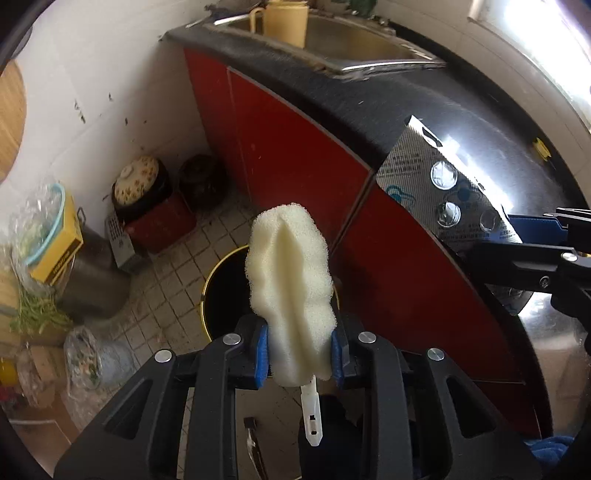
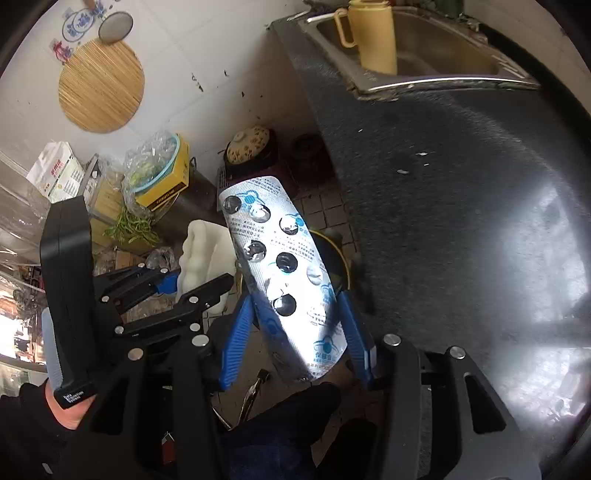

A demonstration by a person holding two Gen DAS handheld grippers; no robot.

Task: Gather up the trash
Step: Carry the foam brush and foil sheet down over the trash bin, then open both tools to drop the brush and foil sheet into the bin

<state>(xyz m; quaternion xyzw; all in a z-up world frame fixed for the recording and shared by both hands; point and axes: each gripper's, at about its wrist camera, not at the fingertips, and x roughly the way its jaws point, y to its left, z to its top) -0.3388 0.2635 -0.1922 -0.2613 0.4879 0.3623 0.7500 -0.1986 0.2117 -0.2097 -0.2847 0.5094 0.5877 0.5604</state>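
Observation:
My left gripper (image 1: 299, 345) is shut on a cream sponge head (image 1: 290, 284) with a white plastic stub (image 1: 310, 413) hanging below. It holds the sponge above a round black bin with a yellow rim (image 1: 221, 291) on the tiled floor. My right gripper (image 2: 301, 332) is shut on a silver blister pack (image 2: 284, 266) with several popped pockets, also over the bin (image 2: 332, 254). The blister pack (image 1: 439, 192) and right gripper (image 1: 554, 236) show at the right of the left wrist view. The sponge (image 2: 205, 251) and left gripper (image 2: 173, 284) show in the right wrist view.
A black countertop (image 1: 369, 107) over red cabinet doors (image 1: 291, 158) runs on the right, with a steel sink (image 1: 351, 44) and a yellow jug (image 1: 286, 20). Pots (image 1: 136, 181), a metal bucket (image 1: 92, 273), a yellow box (image 1: 59, 251) and bags of greens crowd the floor at left.

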